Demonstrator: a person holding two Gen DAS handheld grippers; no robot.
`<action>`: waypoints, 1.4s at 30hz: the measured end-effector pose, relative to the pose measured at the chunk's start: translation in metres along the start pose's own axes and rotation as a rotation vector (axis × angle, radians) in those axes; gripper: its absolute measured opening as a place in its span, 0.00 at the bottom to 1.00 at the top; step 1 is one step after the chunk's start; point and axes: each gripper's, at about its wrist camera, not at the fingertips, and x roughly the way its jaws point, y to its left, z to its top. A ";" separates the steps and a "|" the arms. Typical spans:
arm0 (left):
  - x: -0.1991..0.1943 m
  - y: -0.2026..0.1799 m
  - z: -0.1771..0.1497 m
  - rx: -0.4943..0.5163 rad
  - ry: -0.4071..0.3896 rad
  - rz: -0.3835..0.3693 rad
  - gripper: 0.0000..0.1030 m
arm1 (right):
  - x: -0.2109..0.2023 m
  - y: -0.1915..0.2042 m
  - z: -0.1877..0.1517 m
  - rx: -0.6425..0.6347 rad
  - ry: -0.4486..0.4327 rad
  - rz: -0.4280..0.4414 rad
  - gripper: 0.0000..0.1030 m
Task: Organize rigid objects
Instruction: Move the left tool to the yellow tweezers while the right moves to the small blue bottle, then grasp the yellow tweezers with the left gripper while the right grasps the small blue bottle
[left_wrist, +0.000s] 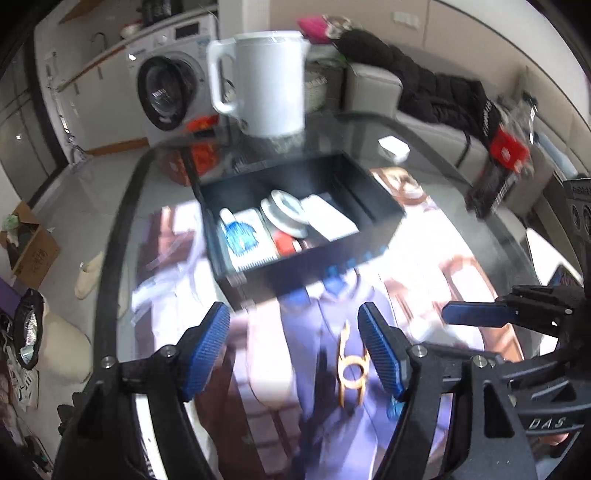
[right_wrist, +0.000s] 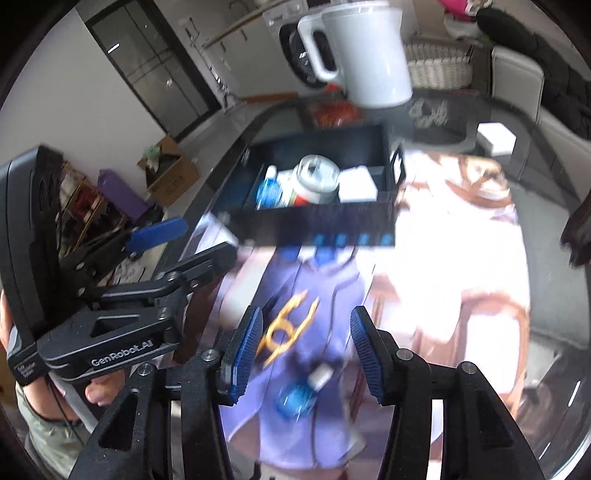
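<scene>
A black open box (left_wrist: 380, 201) (right_wrist: 321, 225) stands on the glass table over a printed mat. Inside lie a white pack with a blue print (left_wrist: 245, 236) (right_wrist: 271, 190), a round white tin (left_wrist: 286, 214) (right_wrist: 317, 175) and a flat white box (left_wrist: 330, 216) (right_wrist: 358, 186). My left gripper (left_wrist: 295, 350) is open and empty, short of the box. My right gripper (right_wrist: 306, 354) is open and empty, also short of it. Each gripper shows in the other's view, the right (left_wrist: 476, 314) and the left (right_wrist: 159, 229).
A white jug (left_wrist: 266, 81) (right_wrist: 365, 51) stands at the table's far edge behind the box. A small white box (left_wrist: 393, 147) (right_wrist: 496, 138) lies far right. A dark packet with a red label (left_wrist: 498, 166) stands at the right. A washing machine (left_wrist: 166, 88) and a sofa (left_wrist: 373, 88) lie beyond.
</scene>
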 end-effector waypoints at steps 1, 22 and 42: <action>0.003 -0.003 -0.005 0.012 0.026 -0.010 0.70 | 0.002 0.002 -0.009 -0.001 0.021 0.008 0.50; 0.048 -0.031 -0.029 0.077 0.149 -0.020 0.63 | 0.036 -0.001 -0.052 -0.147 0.098 -0.222 0.30; -0.032 -0.022 -0.009 0.054 -0.225 0.021 0.24 | -0.028 0.028 -0.022 -0.240 -0.305 -0.174 0.29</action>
